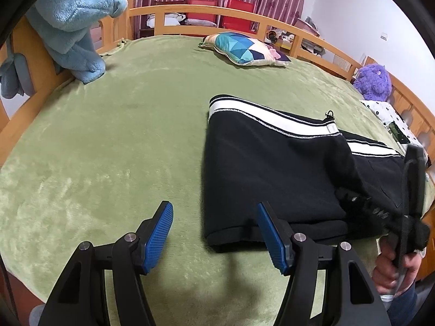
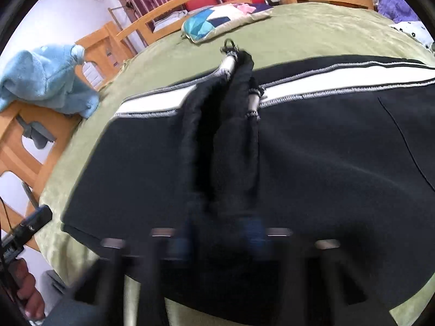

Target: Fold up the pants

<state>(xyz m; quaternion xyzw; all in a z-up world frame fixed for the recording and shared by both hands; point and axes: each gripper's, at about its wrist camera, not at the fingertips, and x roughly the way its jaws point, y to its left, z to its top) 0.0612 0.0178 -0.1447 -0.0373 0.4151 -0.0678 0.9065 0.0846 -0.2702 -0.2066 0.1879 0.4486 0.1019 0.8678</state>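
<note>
- The bed is wide, under a plush olive-green blanket, inside a pale wooden rail.
- The pants, black fleece with a white striped band, lie folded on the blanket's right half.
- A fluffy light-blue garment drapes over the rail; a geometric-print pillow lies near the far edge.
- The left gripper stands open, its ribbed blue pads empty, just beside the pants' near corner.
- The right gripper, blurred, pinches a raised ridge of the black fabric.

I see my left gripper with jaws apart, holding nothing. My right gripper, blurred at 6 o'clock, pinches black cloth.
</note>
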